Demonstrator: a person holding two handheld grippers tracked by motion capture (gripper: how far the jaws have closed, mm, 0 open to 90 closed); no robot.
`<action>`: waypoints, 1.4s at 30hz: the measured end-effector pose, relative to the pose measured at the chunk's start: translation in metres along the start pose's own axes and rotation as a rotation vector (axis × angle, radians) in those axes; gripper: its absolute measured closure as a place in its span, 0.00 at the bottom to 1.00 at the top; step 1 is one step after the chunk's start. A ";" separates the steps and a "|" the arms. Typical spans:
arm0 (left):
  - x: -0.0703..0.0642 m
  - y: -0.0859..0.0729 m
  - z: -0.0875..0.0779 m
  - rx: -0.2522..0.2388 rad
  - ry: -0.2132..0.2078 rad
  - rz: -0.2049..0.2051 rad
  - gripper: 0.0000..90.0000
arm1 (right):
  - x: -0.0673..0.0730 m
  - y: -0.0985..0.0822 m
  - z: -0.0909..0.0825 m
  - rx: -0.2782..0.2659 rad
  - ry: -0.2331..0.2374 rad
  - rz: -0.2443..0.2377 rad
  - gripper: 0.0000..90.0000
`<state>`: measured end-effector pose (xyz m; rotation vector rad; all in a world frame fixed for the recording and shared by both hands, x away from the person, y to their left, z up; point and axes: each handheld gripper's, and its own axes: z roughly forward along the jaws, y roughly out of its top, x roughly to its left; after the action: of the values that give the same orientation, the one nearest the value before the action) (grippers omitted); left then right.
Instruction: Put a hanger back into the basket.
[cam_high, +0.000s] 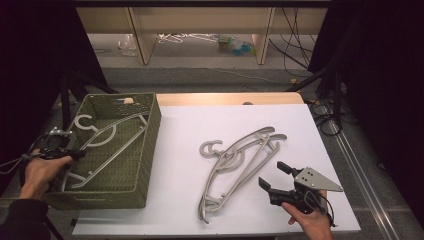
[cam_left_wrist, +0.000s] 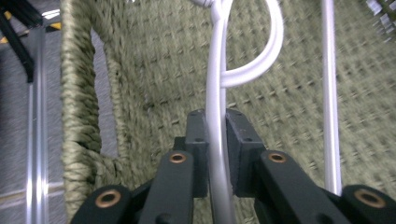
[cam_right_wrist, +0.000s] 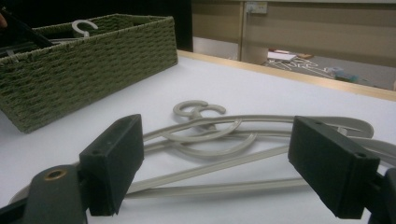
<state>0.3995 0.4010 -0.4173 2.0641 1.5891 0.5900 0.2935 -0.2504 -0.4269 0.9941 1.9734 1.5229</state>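
Over at the near left, the left gripper (cam_high: 75, 154) reaches into the green woven basket (cam_high: 148, 150), its jaws clamped on a thin bar of a grey hanger (cam_high: 107, 145) that lies inside; in the left gripper view the pale bar (cam_left_wrist: 215, 140) runs straight up between the two dark pads, which press it from both sides, with the basket's weave (cam_left_wrist: 154, 79) behind it. The hanger's hook sits toward the basket's far left corner, and its frame slants down to the near left, where the person's left hand (cam_high: 42, 172) holds the tool. On the white table (cam_high: 180, 210), right of the basket and well apart from it, two more grey hangers (cam_high: 240, 162) lie stacked on each other, hooks to the far left. The right gripper (cam_high: 274, 176) rests at the near right, just beside that pile, its jaws standing wide apart with nothing between them; the right gripper view looks over the stacked hangers (cam_right_wrist: 219, 135) through the gap. No brand, label or writing can be read on the basket, hangers or tools.
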 end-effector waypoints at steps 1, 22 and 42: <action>0.000 0.000 0.002 0.008 0.009 0.009 0.90 | 0.000 0.000 0.000 0.001 0.000 0.001 0.21; -0.064 0.016 -0.053 -0.223 -0.058 0.015 0.53 | 0.000 0.000 0.000 -0.002 -0.005 -0.002 0.21; -0.232 0.033 -0.057 -0.347 -0.459 0.165 0.36 | 0.000 0.000 -0.001 0.007 -0.003 -0.006 0.21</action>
<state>0.3358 0.1747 -0.3638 1.9010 0.9887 0.3758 0.2930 -0.2513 -0.4261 0.9924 1.9788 1.5116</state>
